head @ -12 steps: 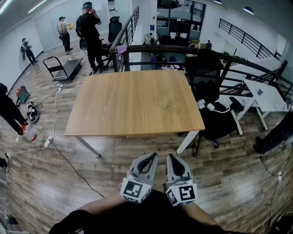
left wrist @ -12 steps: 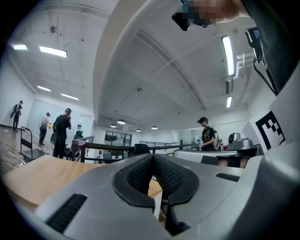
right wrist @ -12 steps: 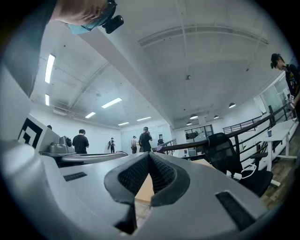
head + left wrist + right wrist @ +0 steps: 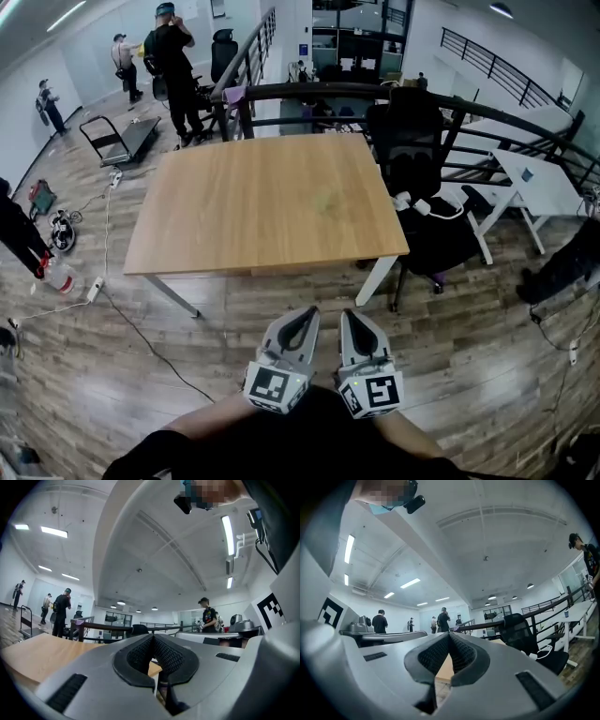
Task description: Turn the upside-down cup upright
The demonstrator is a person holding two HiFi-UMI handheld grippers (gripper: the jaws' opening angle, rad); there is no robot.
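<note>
**A:** Where's the cup [image 4: 328, 201]?

**B:** On the worktop [image 4: 225, 220], right of its middle, on the side nearest the black office chair [image 4: 411, 141]. From the head view it's only a faint, pale yellowish, see-through patch against the light wood. It's too small to tell which end is up.

**A:** And the grippers?

**B:** Both are off the worktop, on the person's side of its near edge, over the wooden floor [image 4: 469, 366] and well apart from the cup. The left hand-held gripper [image 4: 306, 319] has its jaws pressed together with nothing between them. Its ribbed black pads meet in a peak in its own view. The right hand-held gripper [image 4: 349, 319] is just beside it, likewise closed on nothing. Both point level toward the worktop.

**A:** Any writing?

**B:** Each gripper carries a marker cube with a black-and-white square pattern, the left cube [image 4: 272, 386] and the right cube [image 4: 373, 394]. There are no letters on them. Beyond the worktop's far edge a small blue sign [image 4: 303, 49] hangs on a pillar, too small to read.
</note>
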